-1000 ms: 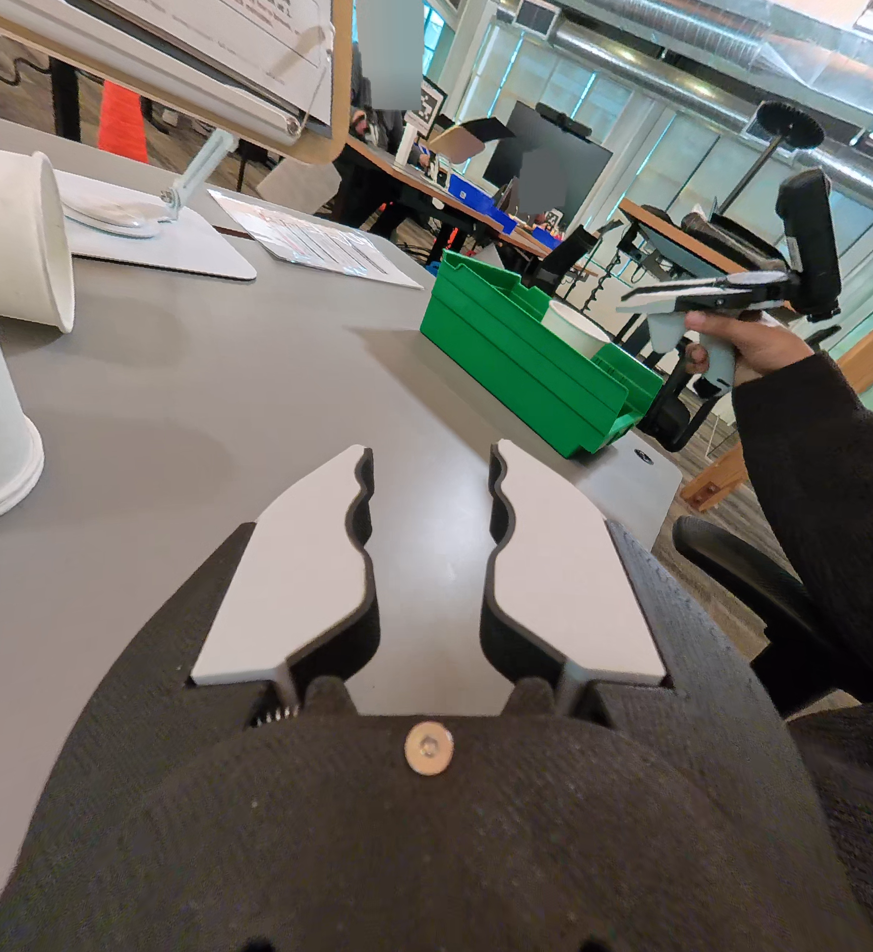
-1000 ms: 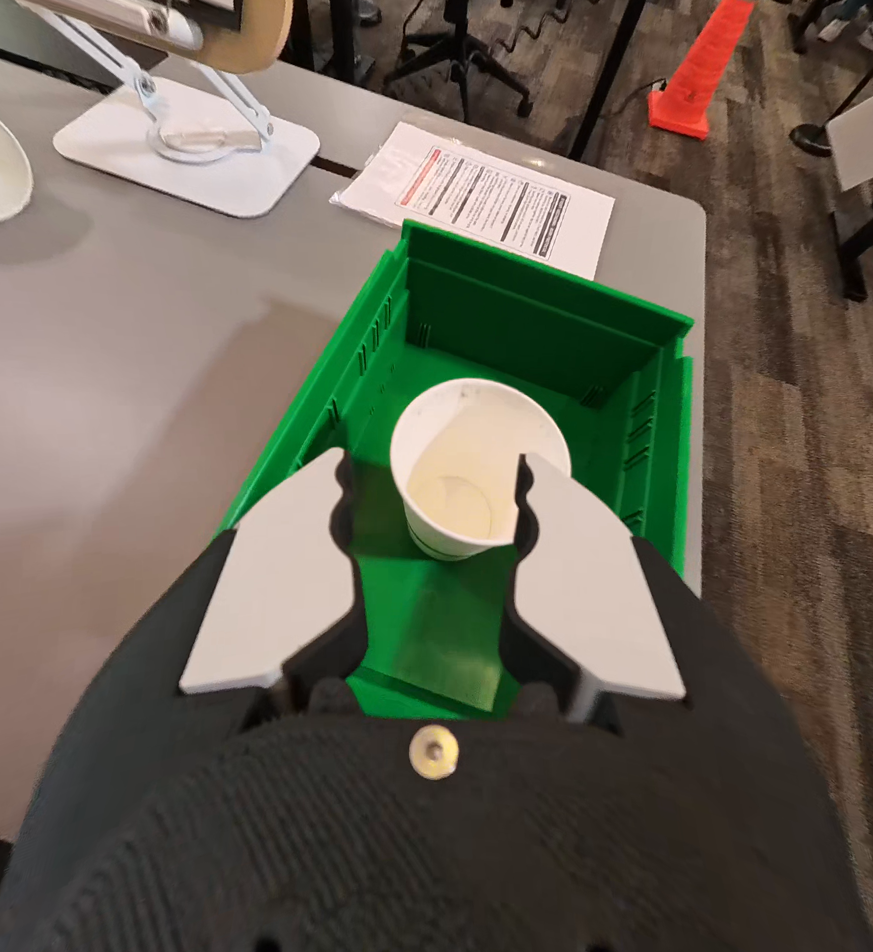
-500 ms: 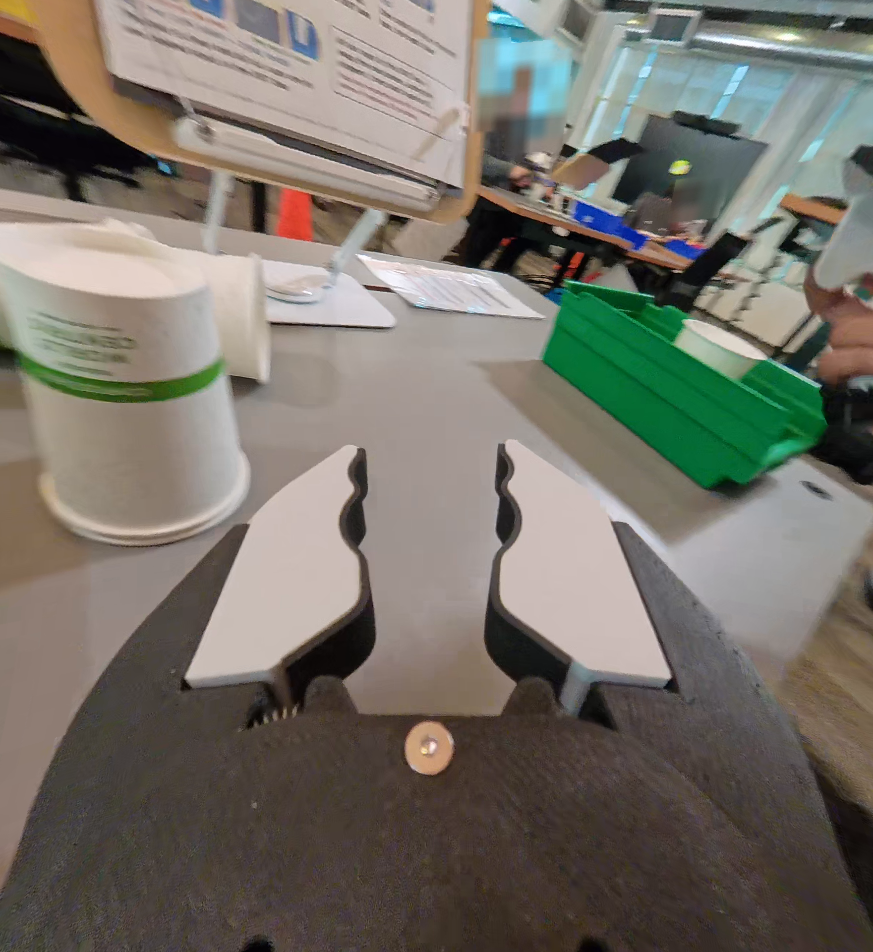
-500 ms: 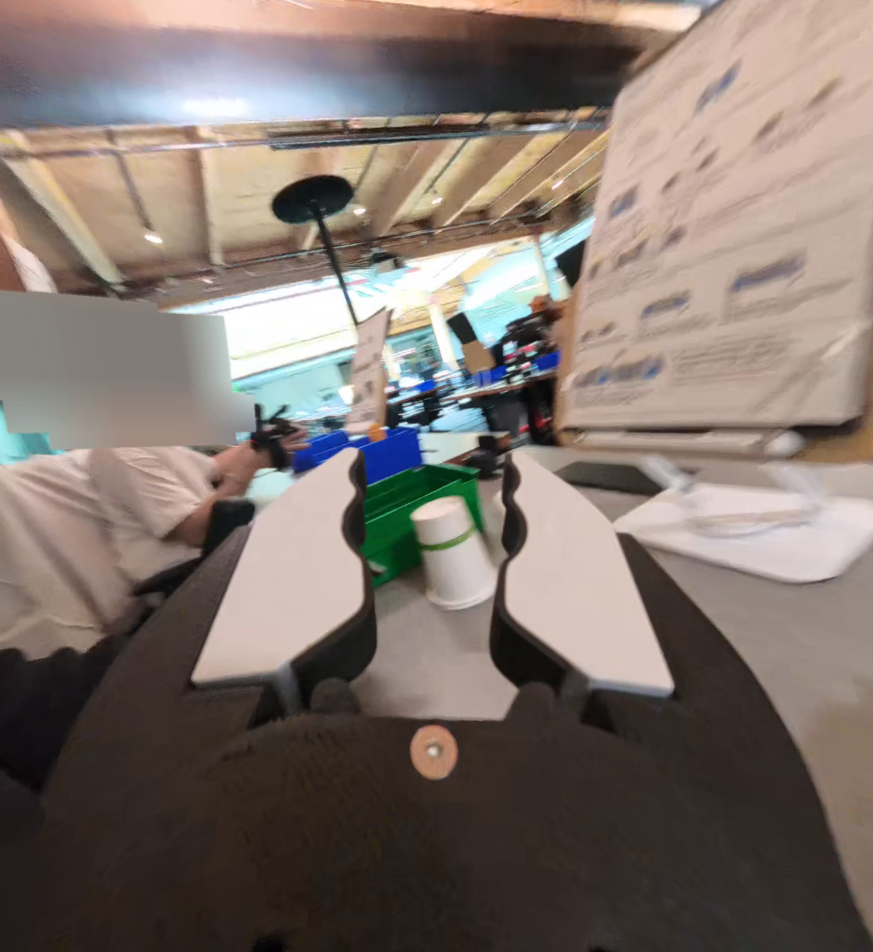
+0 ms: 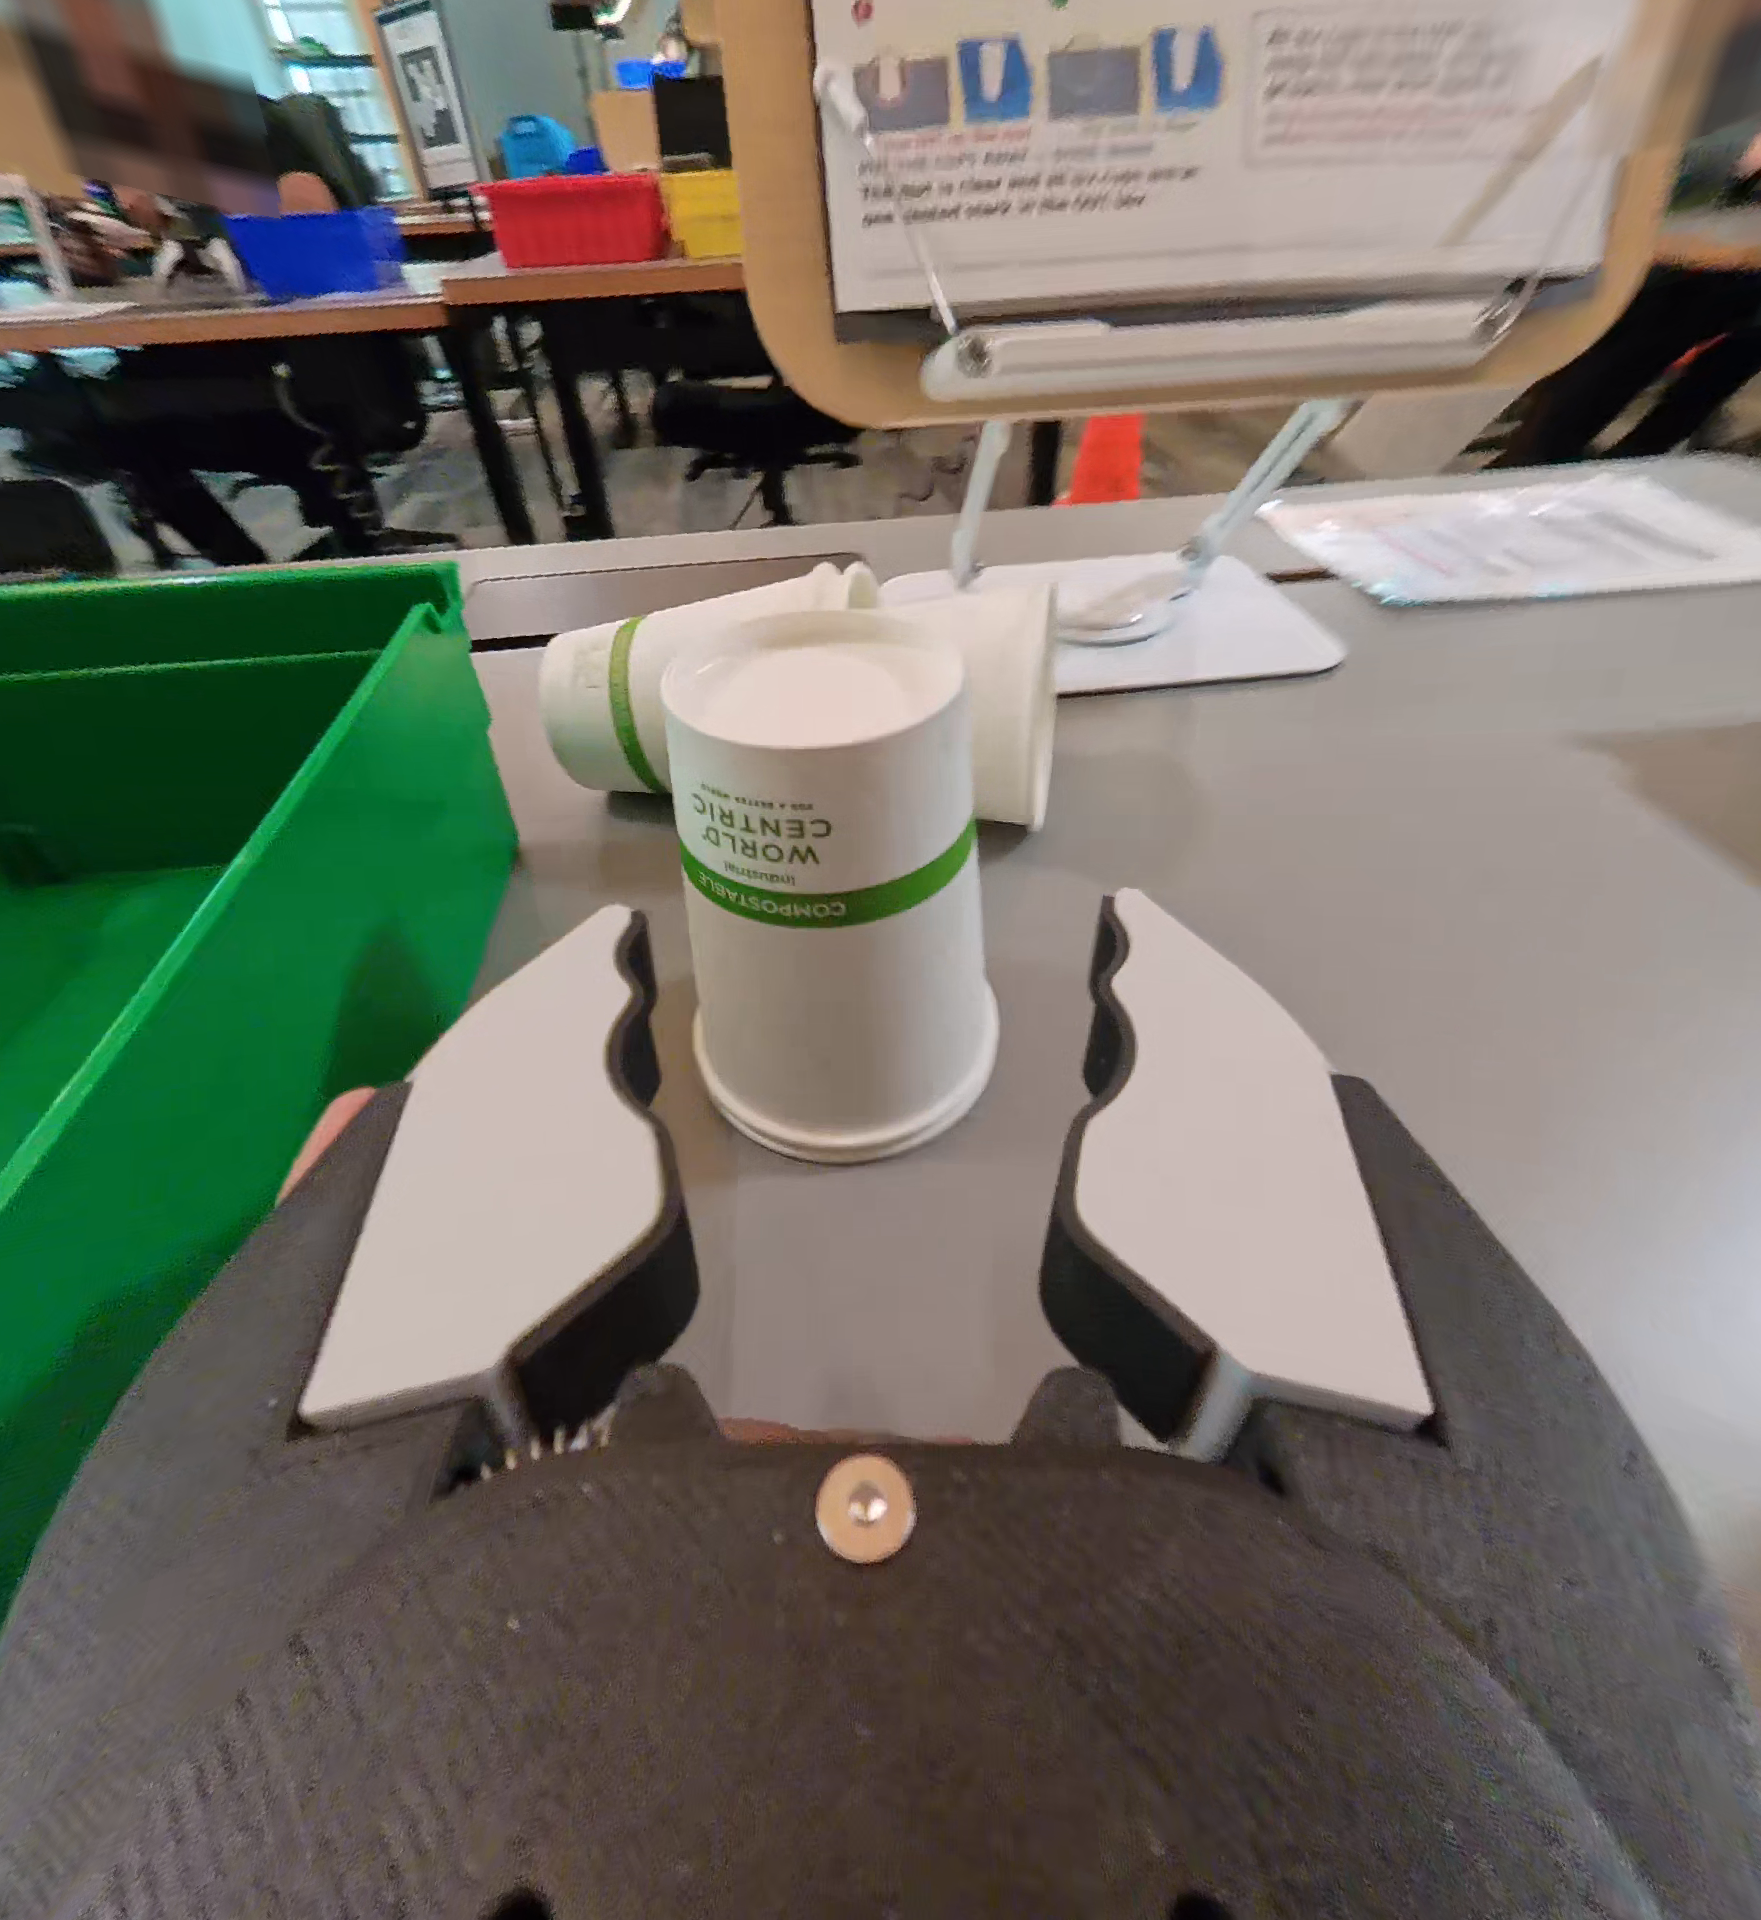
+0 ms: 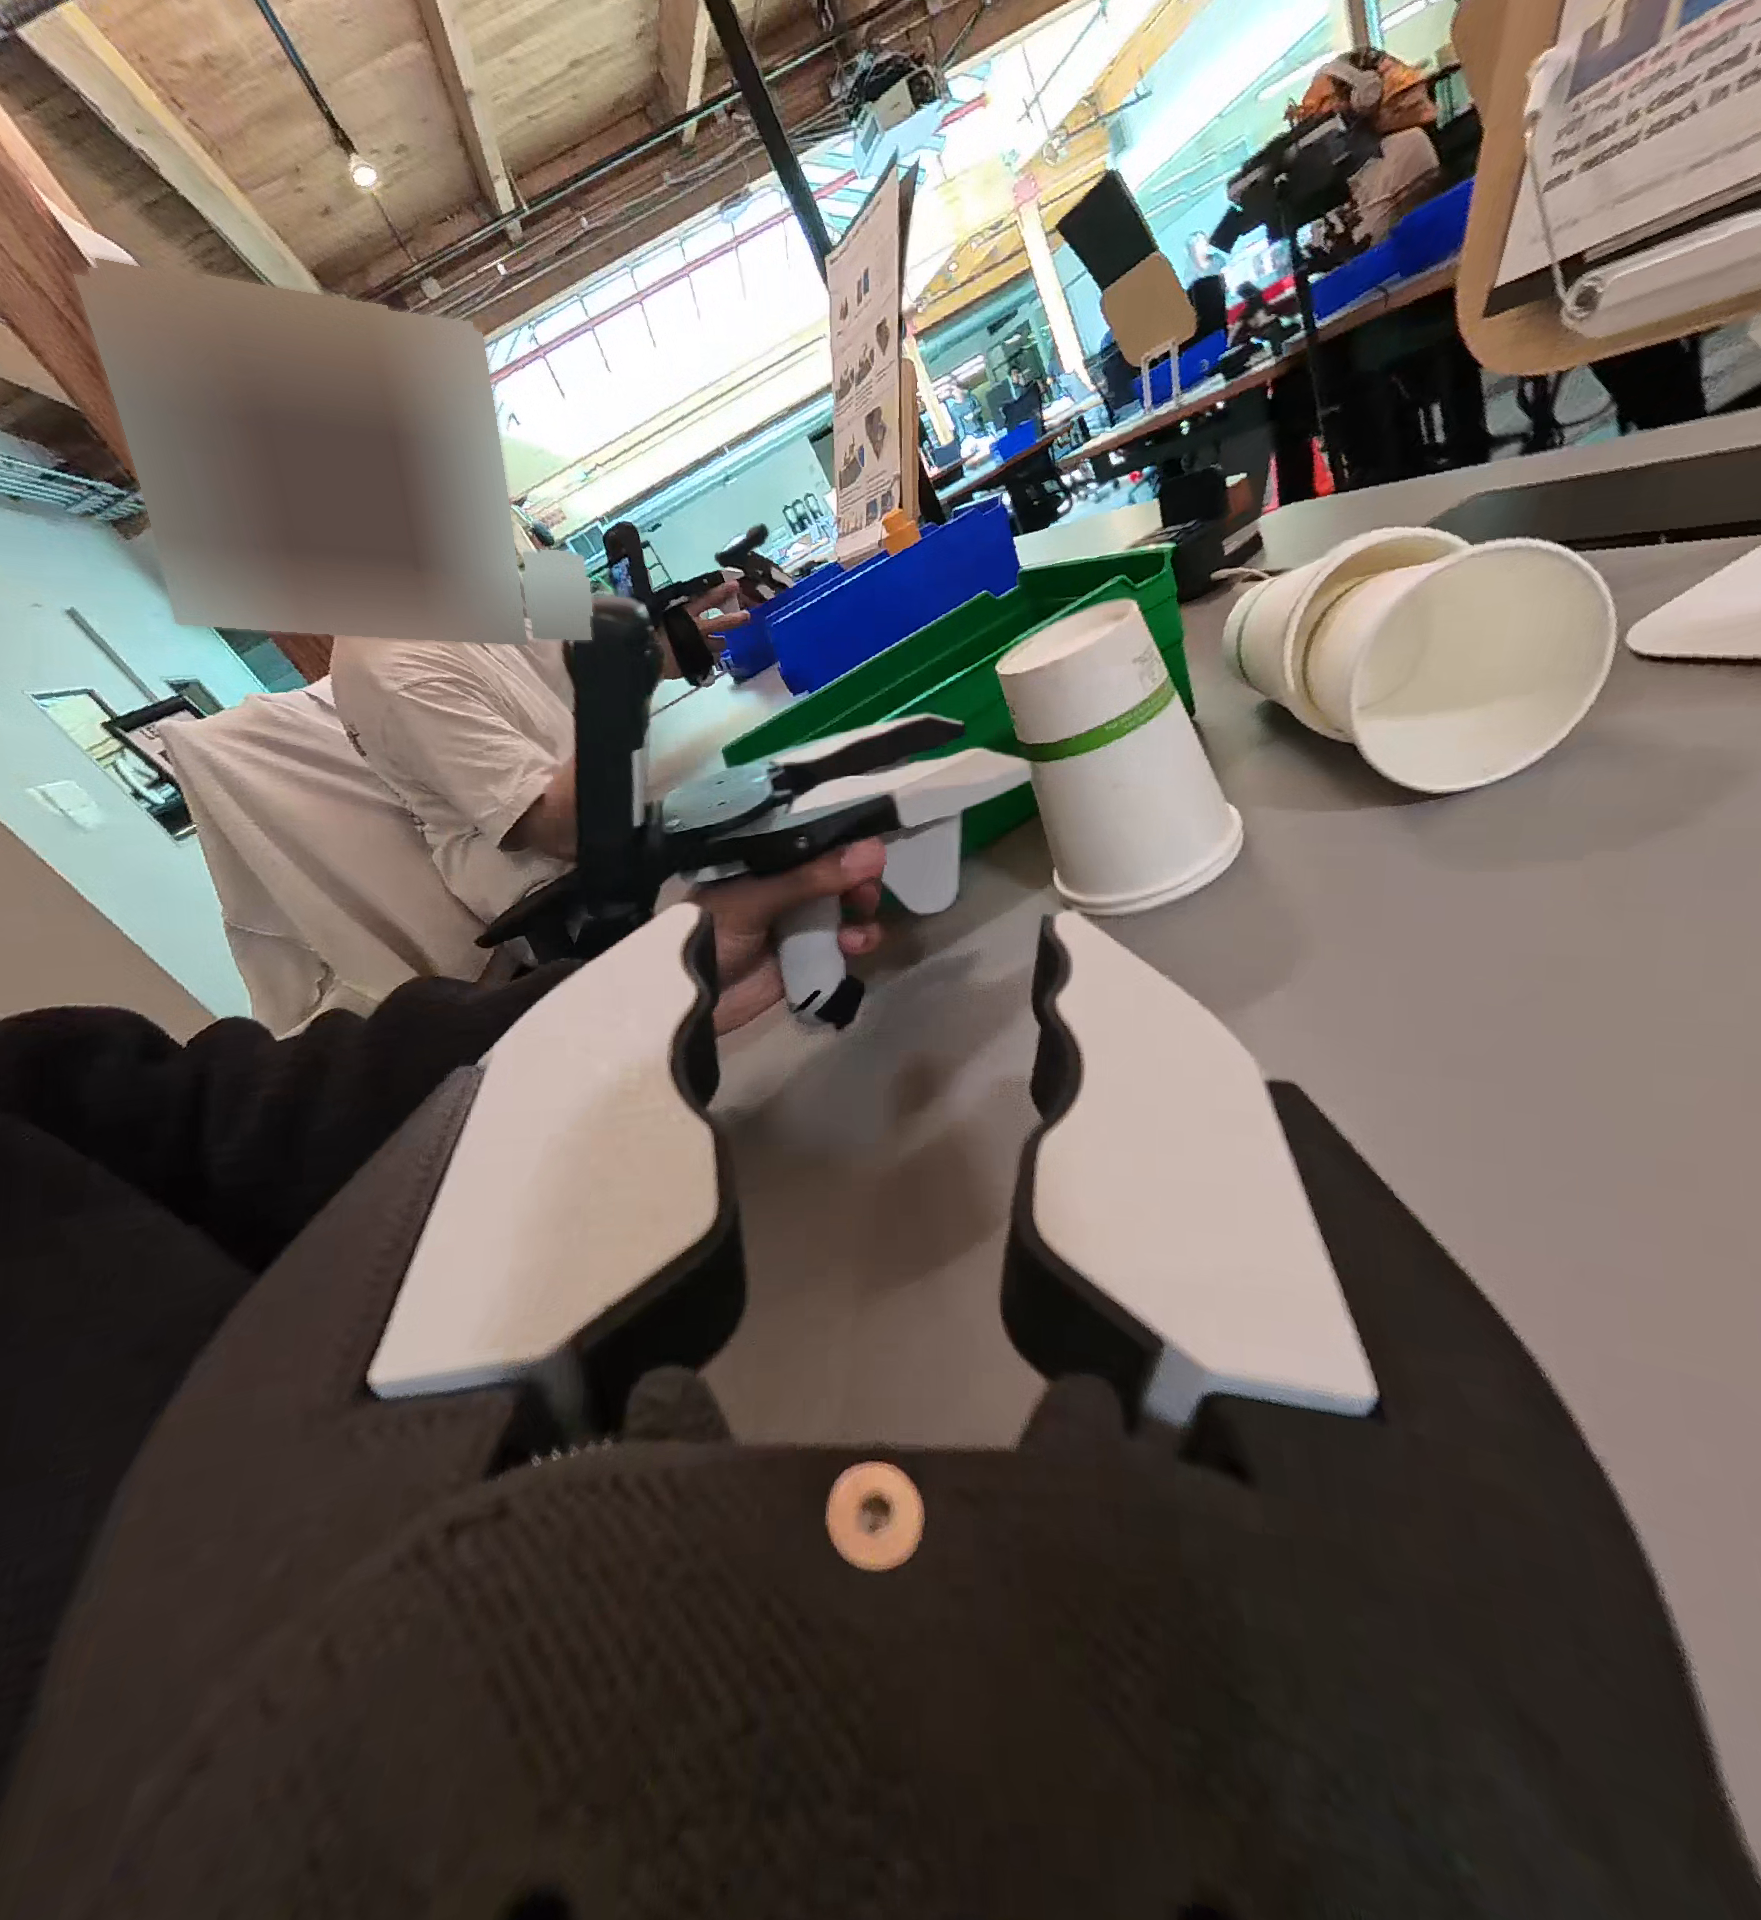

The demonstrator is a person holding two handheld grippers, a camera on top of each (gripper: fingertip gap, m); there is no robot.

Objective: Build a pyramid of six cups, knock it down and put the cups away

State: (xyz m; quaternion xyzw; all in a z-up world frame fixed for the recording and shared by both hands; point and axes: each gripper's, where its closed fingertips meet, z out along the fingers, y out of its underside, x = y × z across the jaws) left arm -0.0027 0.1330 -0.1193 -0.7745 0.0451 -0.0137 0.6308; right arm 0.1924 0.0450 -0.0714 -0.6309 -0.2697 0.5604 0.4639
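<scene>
Upside-down cup (image 5: 834, 883) between left claw (image 5: 871, 935) fingers, untouched — both claws apart, level w/ table.

Upturned cup (image 5: 834, 935) on table (image 5: 1375, 935), bin (image 5: 180, 831) left, toppled cups (image 5: 1001, 707) behind.

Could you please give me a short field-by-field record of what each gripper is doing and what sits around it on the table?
left gripper: open, fingers either side of the upside-down paper cup, no clear contact
right gripper: open, empty, over bare grey table
lying cups: nested, on their sides behind the upside-down cup
green bin: left of the upside-down cup
clipboard stand: behind the cups
</scene>
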